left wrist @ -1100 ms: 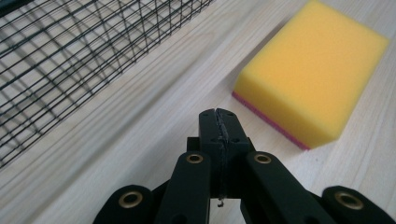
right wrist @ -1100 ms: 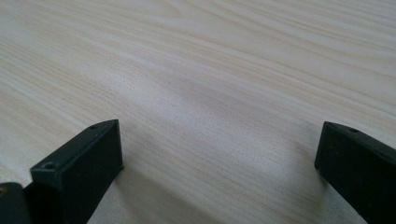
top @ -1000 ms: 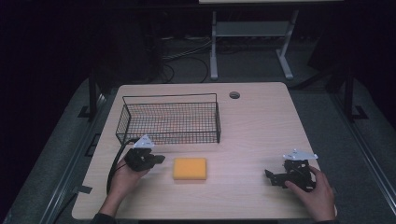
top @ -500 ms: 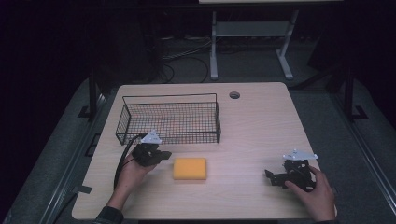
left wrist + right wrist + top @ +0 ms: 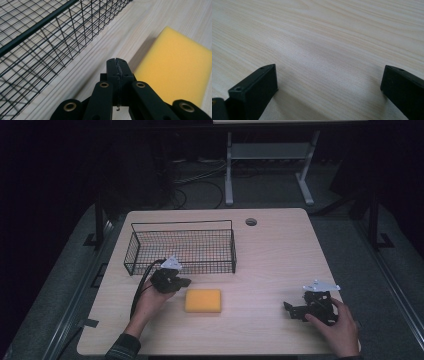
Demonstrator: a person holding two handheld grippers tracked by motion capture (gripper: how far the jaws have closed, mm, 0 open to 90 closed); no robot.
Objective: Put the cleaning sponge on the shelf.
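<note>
Sponge (image 5: 203,300): a yellow-orange rectangular block with rounded corners and a fine, matte foam surface, laid flat on the table (image 5: 270,255), just in front of the wire basket (image 5: 182,247). The left gripper (image 5: 184,282) is seen just beside its left edge, jaws pressed together on nothing. The right gripper (image 5: 287,308), well apart, is held with jaws wide.

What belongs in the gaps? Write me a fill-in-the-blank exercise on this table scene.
1. The yellow sponge lies flat on the table, in front of the wire ____.
2. The left gripper has its jaws ____.
3. The right gripper has its jaws ____, with bare wood between them.
4. The wire basket holds ____.

Missing words: basket; shut; open; nothing
</note>
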